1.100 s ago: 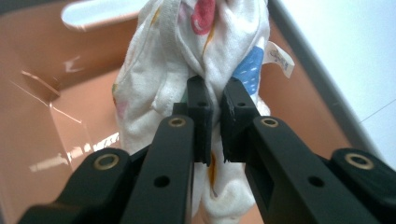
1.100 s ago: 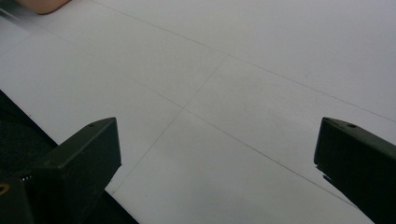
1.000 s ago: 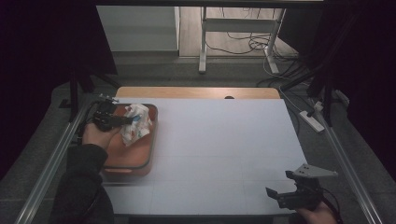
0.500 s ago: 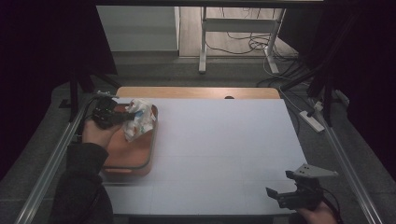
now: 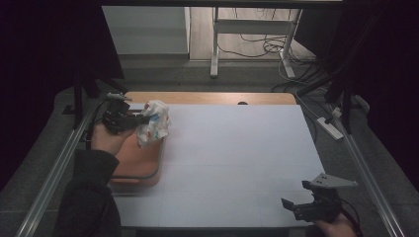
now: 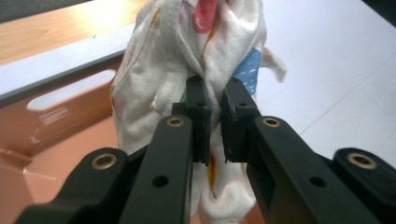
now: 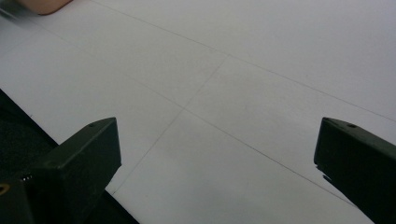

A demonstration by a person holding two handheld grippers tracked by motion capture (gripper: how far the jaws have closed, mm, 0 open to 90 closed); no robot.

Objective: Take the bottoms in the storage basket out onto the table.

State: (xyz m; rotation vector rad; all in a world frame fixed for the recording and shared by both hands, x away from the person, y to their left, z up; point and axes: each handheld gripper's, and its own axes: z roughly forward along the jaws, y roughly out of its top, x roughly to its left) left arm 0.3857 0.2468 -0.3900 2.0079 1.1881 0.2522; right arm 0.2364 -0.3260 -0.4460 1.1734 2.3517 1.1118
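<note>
Your left claw [image 5: 143, 120] is clamped on the cloth [image 5: 153, 122], a crumpled white bundle with red, blue and yellow patches. In the left gripper view the two pads [image 6: 199, 116] pinch a fold of the cloth [image 6: 196, 60] between them, with the rest bunching up beyond the tips and hanging down below them. The cloth is held in the air, clear of the bin [image 5: 138, 158], an orange tray with a handle slot in its wall [image 6: 60, 121] that lies under and behind your left claw at the desk's left edge. Beyond the tips and out to the right lies the bare white desk [image 5: 237, 158], crossed by faint seams, with a strip of wood showing along its far edge. Your right claw [image 5: 291, 207] sits at the near right corner of the desk, well apart from the cloth and bin, with its grey plate on top. Its jaws stand wide open in the right gripper view, nothing between them, the white desk [image 7: 224, 93] just under them.
</note>
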